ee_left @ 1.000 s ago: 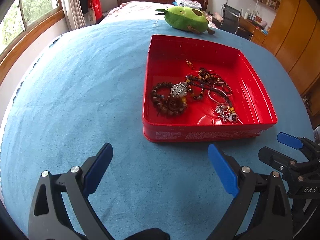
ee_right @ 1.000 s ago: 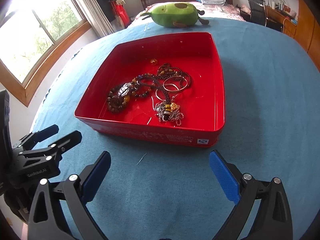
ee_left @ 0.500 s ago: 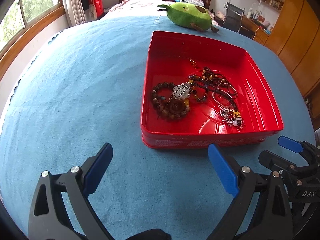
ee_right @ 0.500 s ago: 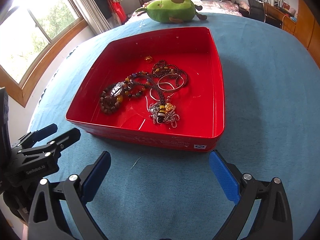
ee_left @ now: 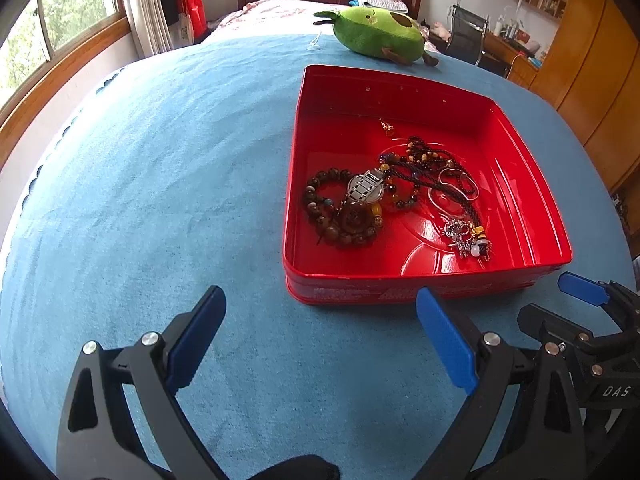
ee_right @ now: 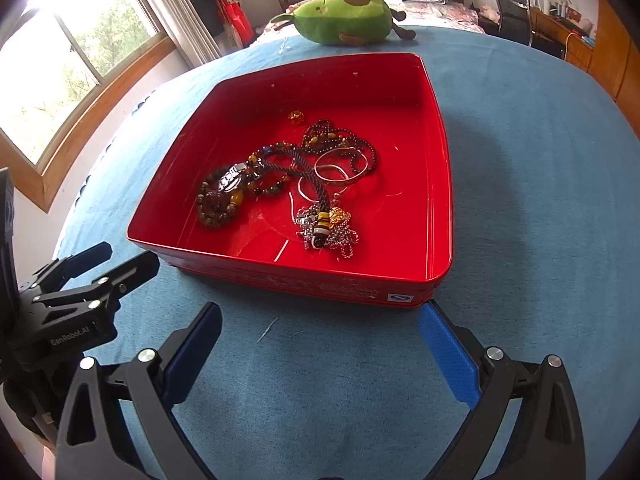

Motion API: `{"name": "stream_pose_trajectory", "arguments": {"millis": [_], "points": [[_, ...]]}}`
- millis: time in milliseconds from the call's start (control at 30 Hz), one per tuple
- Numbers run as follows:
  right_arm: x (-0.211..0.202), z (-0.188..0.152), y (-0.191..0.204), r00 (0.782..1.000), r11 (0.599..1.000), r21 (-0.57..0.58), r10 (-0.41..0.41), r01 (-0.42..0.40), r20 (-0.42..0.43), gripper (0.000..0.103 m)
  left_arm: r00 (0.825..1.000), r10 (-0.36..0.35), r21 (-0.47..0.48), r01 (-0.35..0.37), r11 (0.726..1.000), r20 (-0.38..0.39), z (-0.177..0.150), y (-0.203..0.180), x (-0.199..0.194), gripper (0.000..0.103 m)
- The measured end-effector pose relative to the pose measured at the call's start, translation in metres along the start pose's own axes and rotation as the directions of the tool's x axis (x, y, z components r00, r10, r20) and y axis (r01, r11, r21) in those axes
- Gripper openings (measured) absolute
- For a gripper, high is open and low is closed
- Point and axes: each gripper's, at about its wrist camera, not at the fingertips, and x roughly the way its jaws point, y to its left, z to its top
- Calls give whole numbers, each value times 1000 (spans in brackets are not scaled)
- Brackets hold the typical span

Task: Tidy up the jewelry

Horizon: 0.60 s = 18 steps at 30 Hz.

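Both grippers hover low over the blue cloth-covered table (ee_left: 132,184), each with its blue-padded jaws spread wide and nothing between them: the left gripper (ee_left: 320,340) sits just short of the near left corner of the shallow red metal tin (ee_left: 400,294), and the right gripper (ee_right: 320,350) faces the tin's near wall, its right pad close to the near right corner. Inside the tin lies a tangle of jewelry. Nearest is a heap of silver chain (ee_right: 326,234) with a gold nugget charm and a striped bead at the end of a dark twisted cord necklace (ee_right: 308,178). To the left rests a brown wooden bead bracelet (ee_left: 340,218), with a silver metal-band watch (ee_left: 366,190) lying across it. Further in are a thin silver bangle (ee_right: 340,168) and a dark beaded strand, then a small gold charm (ee_right: 296,117) alone near the far wall. Beyond the tin, a green avocado plush toy (ee_right: 344,20) lies at the table's far edge.
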Motion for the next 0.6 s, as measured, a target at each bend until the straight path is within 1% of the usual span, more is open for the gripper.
{"name": "stream_pose_trajectory", "arguments": {"millis": [600], "points": [[0,1,-1,1000,1000,-6,-8,8,5,99,1000,11,4,-11,1000,1,2,1,3,95]]}}
